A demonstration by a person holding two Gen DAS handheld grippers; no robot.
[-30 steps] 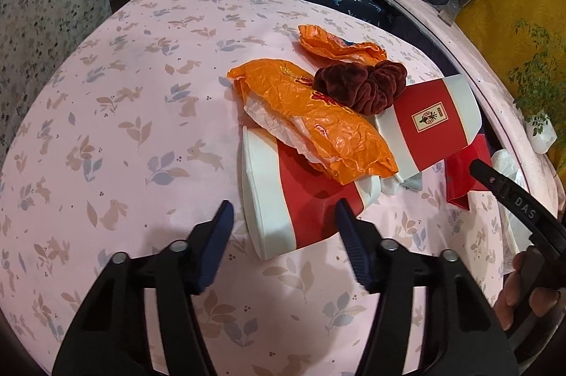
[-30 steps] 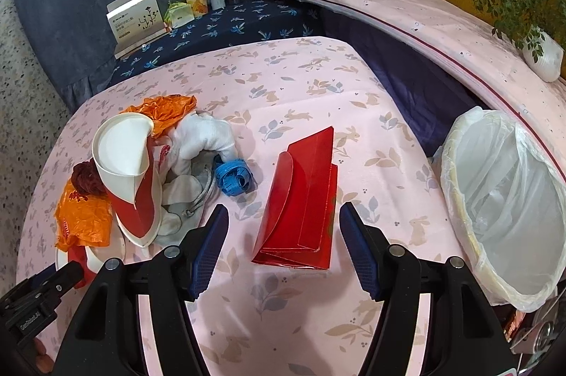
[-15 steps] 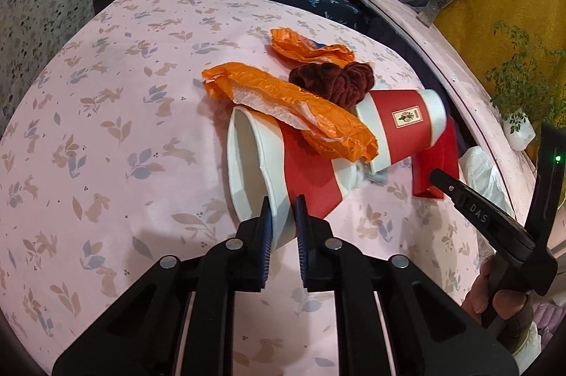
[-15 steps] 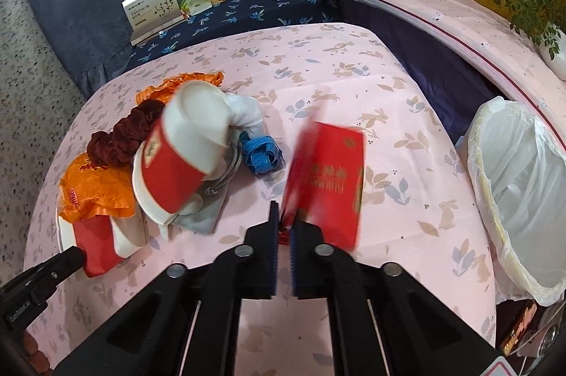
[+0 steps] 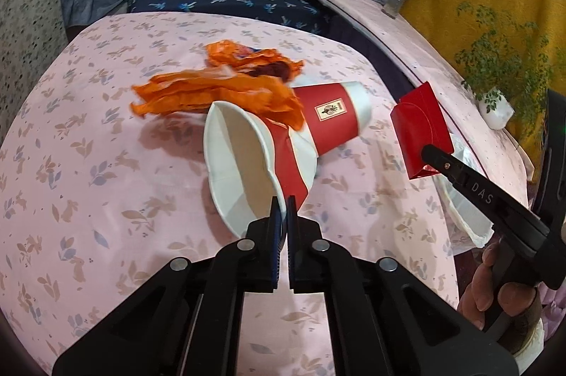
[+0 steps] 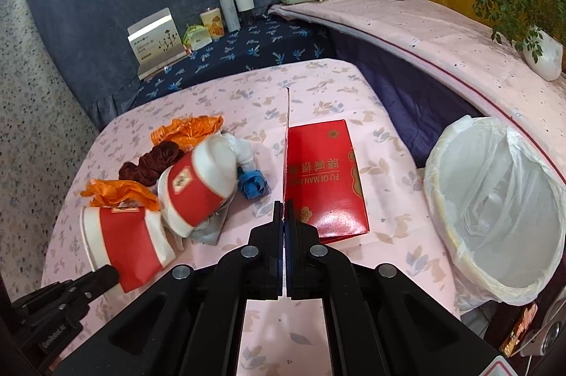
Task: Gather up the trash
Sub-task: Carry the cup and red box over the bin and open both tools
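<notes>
Pink floral cloth (image 5: 88,135) covers the table under scattered trash. Left gripper (image 5: 283,209) is clamped on the rim of a red-and-white cup (image 5: 247,163), lifted at centre. Right gripper (image 6: 284,213) pinches a red envelope (image 6: 323,177). At 3 o'clock in the right view stands a lined bin (image 6: 495,199); orange wrappers (image 5: 219,92) lie at 11 o'clock of the cup
</notes>
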